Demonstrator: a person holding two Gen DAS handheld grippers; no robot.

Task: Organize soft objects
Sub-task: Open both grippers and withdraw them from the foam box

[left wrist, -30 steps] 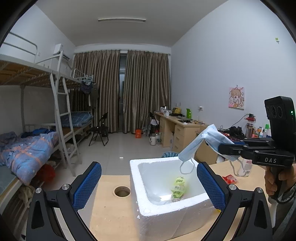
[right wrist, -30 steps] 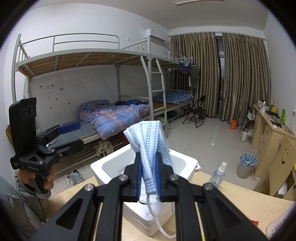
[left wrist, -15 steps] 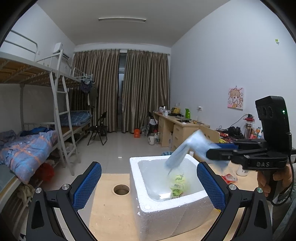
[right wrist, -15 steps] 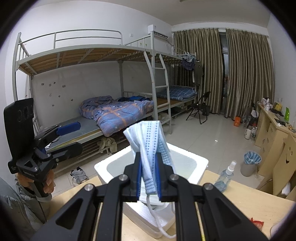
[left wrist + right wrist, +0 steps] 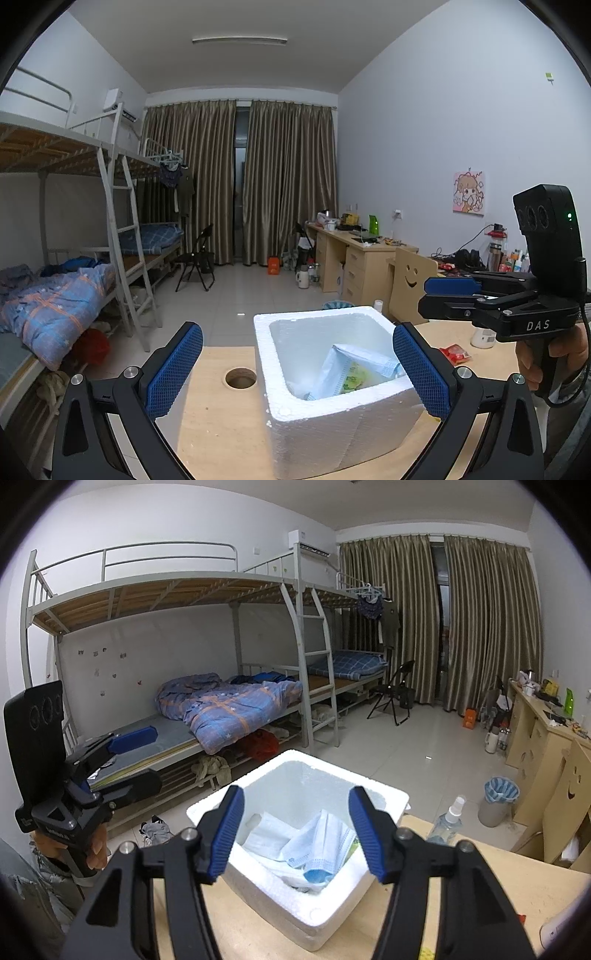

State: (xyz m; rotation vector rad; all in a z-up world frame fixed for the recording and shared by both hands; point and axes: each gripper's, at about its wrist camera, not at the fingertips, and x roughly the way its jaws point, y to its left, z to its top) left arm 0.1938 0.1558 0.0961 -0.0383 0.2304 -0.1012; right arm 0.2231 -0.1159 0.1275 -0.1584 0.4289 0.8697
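Note:
A white foam box (image 5: pixel 332 417) (image 5: pixel 343 904) stands on the wooden table. Inside it lies a blue face mask (image 5: pixel 317 845) (image 5: pixel 354 362), resting on a yellow-green packet (image 5: pixel 352 380) and a white item (image 5: pixel 266 832). My right gripper (image 5: pixel 297 834) (image 5: pixel 424 299) hovers above the box; its jaws are opening and nothing is between them. My left gripper (image 5: pixel 297 373) is open wide in front of the box, its blue pads either side of it, holding nothing.
The table (image 5: pixel 221 435) has a round cable hole (image 5: pixel 241 377). A spray bottle (image 5: pixel 448 821) and a red packet (image 5: pixel 456 354) lie beyond the box. Bunk beds (image 5: pixel 221 709), a folding chair (image 5: pixel 195 262), desks (image 5: pixel 354 254) and a bin (image 5: pixel 498 801) fill the room.
The right gripper held the mask above the box, then its jaws spread and the mask dropped into the box. The left gripper stayed put and open.

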